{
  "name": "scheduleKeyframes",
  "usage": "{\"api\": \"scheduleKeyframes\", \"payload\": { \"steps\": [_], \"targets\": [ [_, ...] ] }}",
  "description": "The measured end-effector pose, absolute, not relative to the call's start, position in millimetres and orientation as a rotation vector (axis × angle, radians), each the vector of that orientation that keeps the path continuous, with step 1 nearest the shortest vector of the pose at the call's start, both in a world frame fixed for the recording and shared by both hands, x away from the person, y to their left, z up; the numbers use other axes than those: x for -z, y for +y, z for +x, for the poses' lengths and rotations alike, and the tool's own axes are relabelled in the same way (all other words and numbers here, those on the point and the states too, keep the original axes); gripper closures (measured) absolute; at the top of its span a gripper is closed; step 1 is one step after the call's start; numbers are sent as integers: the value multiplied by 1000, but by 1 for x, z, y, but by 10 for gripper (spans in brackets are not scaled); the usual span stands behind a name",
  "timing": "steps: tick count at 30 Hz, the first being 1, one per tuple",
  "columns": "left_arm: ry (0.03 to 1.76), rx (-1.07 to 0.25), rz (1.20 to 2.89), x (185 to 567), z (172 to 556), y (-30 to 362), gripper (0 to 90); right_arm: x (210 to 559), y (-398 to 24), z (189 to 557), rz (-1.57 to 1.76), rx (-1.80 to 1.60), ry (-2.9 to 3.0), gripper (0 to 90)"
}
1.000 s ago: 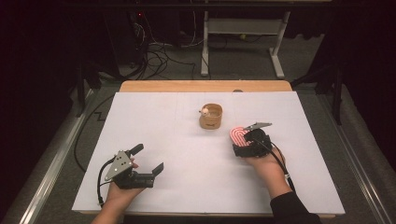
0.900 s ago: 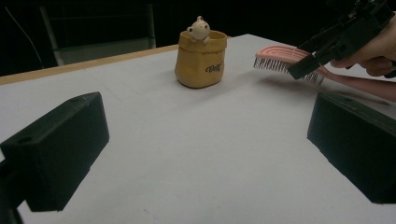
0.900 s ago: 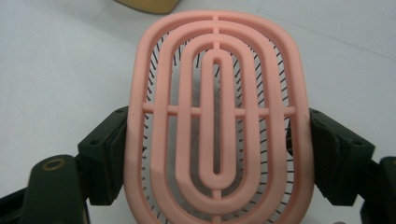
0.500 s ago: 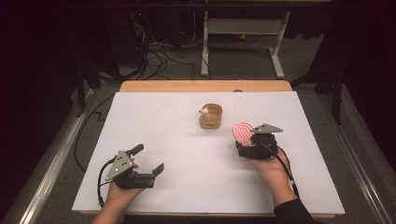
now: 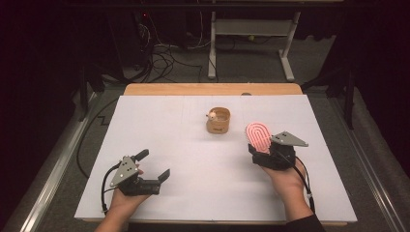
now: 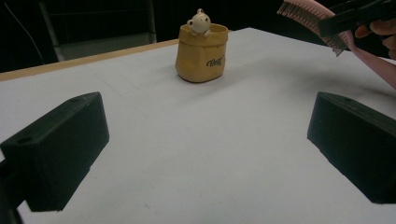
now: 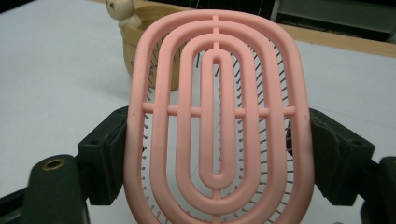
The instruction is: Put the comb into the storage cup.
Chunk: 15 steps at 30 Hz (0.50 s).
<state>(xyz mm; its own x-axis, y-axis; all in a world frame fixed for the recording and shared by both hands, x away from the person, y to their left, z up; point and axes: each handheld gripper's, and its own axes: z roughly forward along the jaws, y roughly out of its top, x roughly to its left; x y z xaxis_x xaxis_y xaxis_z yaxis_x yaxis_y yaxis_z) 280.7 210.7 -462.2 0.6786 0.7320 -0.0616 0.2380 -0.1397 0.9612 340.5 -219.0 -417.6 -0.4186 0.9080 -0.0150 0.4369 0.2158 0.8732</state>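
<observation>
While the right hand-held gripper point(image 5: 263, 153) carries a pink vented hairbrush point(image 5: 258, 135) clear of the white worktop point(image 5: 183, 145), its jaws are clamped on the two long edges of the brush head, as the right gripper view shows point(image 7: 217, 121). Bristles point down and away from the camera; the open ribbed back faces it. A small tan cup point(image 5: 218, 120) with a bear figure on its rim point(image 6: 199, 22) stands near the worktop's centre, just beyond and to the left of the brush, not touching it. The left hand-held gripper point(image 5: 152, 166) rests low at the near left, jaws spread wide and empty, well apart from both things; its own view looks between them toward the cup point(image 6: 201, 53). Judged step: transport of the brush toward the cup. The next move would call for bringing the brush over the cup's mouth, tilting it end-down, and lowering it without knocking the light cup over.
</observation>
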Motion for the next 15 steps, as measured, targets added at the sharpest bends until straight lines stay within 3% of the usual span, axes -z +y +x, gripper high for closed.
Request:
{"api": "scheduleKeyframes", "payload": {
  "steps": [15],
  "targets": [
    [806,-517,1693,462,279,213,0,411,-222,324,1166,-1284,1826,202]
  ]
}}
